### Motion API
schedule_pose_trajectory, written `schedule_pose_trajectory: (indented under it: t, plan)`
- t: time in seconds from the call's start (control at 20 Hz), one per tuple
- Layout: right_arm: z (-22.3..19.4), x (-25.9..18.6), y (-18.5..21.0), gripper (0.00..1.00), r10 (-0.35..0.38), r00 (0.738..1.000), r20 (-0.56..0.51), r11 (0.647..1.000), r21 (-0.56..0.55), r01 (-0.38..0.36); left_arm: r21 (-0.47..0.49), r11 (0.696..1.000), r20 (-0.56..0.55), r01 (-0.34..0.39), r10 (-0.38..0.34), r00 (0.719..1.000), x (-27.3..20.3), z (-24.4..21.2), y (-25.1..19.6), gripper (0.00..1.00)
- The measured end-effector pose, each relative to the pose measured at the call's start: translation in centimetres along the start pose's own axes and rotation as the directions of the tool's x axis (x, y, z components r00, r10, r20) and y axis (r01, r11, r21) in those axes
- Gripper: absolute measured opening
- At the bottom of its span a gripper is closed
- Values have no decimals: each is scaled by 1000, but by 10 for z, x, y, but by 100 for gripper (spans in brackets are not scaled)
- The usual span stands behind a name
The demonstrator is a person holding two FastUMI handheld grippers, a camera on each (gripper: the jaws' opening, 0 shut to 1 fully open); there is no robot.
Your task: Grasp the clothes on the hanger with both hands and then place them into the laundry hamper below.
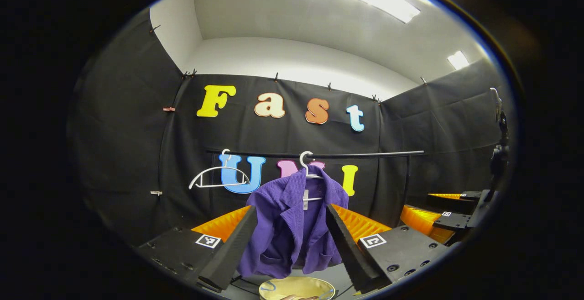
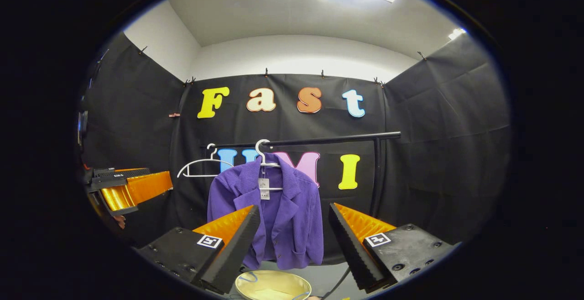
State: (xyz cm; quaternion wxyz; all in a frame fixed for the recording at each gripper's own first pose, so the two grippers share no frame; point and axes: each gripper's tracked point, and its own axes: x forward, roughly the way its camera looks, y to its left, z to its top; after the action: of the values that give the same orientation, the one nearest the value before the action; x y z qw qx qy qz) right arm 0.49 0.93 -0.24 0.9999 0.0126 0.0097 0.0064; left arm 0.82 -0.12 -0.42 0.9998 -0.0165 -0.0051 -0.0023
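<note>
1. Ahead of both my grippers, one purple corduroy jacket (image 1: 292,227) (image 2: 273,208) hangs on a white plastic hanger (image 1: 310,170) (image 2: 264,154), which hooks over one black horizontal rail (image 1: 365,155) (image 2: 328,140).
2. Hanger count: two. The second white plastic hanger (image 1: 219,179) (image 2: 203,163) is bare and hooks on the same rail, to the left of the jacket in both views.
3. A small tag (image 1: 305,198) (image 2: 263,187) hangs at the jacket's open collar.
4. Below the jacket sits one pale yellow round hamper (image 1: 296,287) (image 2: 273,285); I see just its upper rim at the bottom edge of each view.
5. My left gripper (image 1: 292,227) is spread wide. Its two fingers frame the jacket from either side with nothing between them, and neither touches the cloth.
6. My right gripper (image 2: 294,227) is likewise spread wide and holds nothing. The jacket appears in the gap between its fingers, farther off.
7. In the left gripper view, the right gripper (image 1: 438,220) shows at the right side; in the right gripper view, the left gripper (image 2: 127,188) shows at the left side.
8. One upright black post (image 2: 376,176) supports the rail's right end.
</note>
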Motion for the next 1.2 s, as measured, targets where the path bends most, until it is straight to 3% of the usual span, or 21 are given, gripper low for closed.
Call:
schedule_pose_trajectory:
  t: [0.75,1.2]
  plan:
    - [-3,7,23,97,-68,998,12,997,-22,69,-19,995,-27,101,-101,994,16,-12,20,94]
    - [-20,78,5,97,-67,998,18,998,-3,67,-17,992,-25,126,-127,992,86,-33,4,94]
